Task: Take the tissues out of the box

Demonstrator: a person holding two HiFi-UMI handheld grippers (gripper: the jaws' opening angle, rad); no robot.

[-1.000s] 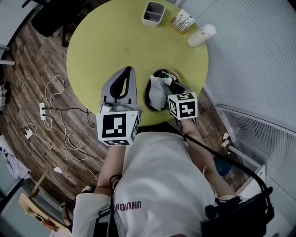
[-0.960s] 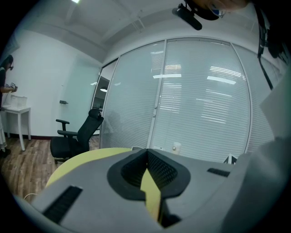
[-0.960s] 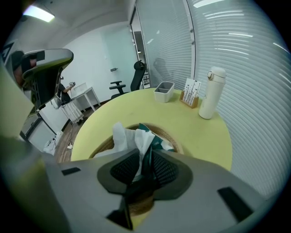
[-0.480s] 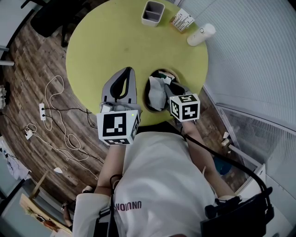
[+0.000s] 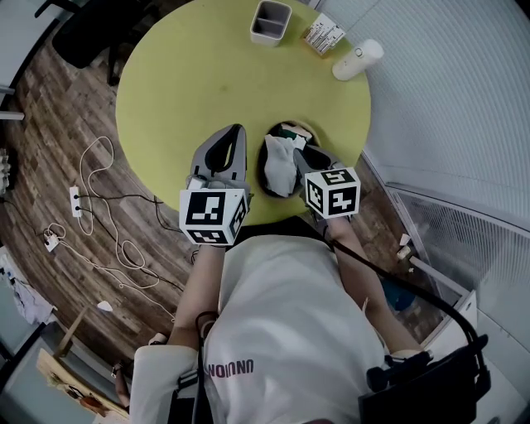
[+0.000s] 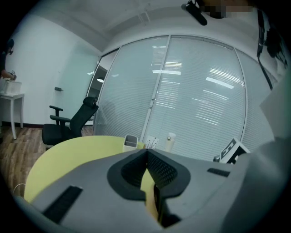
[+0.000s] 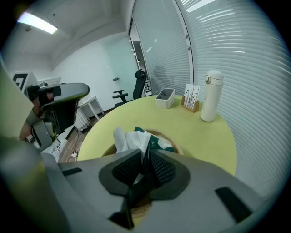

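A white tissue (image 5: 279, 166) (image 7: 129, 138) sticks up from a green tissue pack (image 7: 157, 140) that sits in a round wicker holder (image 5: 290, 125) (image 7: 176, 147) near the front edge of the yellow-green table (image 5: 182, 83). My right gripper (image 5: 301, 155) (image 7: 145, 159) reaches into the holder from the right, shut on the green edge of the pack, with the tissue just left of its jaws. My left gripper (image 5: 222, 154) (image 6: 146, 152) hovers over the table left of the holder, its tips together and nothing between them.
At the table's far side stand a grey rectangular cup (image 5: 271, 22) (image 7: 164, 98), a small card stand (image 5: 323, 35) (image 7: 191, 98) and a white bottle (image 5: 358, 60) (image 7: 211, 95). Cables and a power strip (image 5: 76, 199) lie on the wooden floor at left. A blinds-covered glass wall runs along the right.
The right gripper's jaws have narrowed onto the tissue pack. The left gripper has shifted slightly forward and to the right over the table.
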